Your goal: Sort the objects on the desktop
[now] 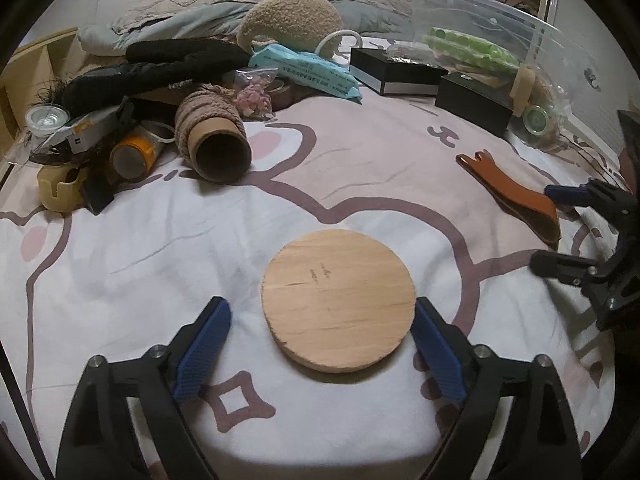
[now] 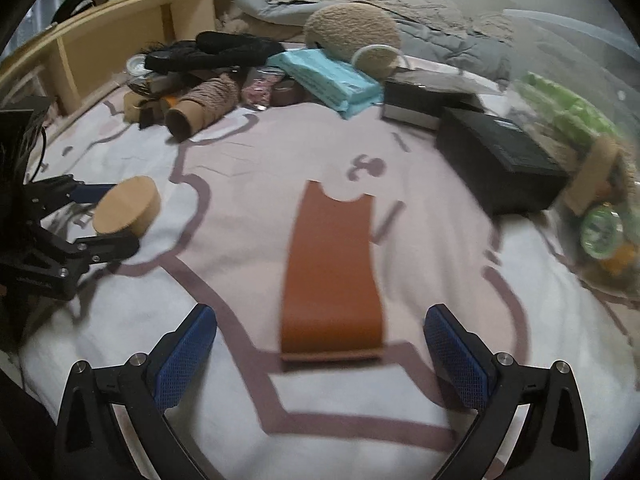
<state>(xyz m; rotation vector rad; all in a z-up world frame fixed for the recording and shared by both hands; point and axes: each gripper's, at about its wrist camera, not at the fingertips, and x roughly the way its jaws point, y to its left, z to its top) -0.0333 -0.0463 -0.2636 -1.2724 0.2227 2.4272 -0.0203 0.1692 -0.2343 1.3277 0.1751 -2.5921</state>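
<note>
Your left gripper [image 1: 322,322]: spread wide, straddling the wooden disc [image 1: 338,300] flat on the bedsheet [image 1: 120,264], grasping nothing. Your right gripper [image 2: 320,330]: spread wide over the near end of the leather strip [image 2: 334,276], mid-sheet, ungrasped.

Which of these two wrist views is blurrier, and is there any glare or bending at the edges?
Right wrist view: motion-smeared, especially the clear plastic bin side and the brown leather strap. Left wrist view: sharper, wood grain on the round wooden disc readable. Both: fisheye bending, dark corner vignette, soft dim light, no strong glare.
</note>
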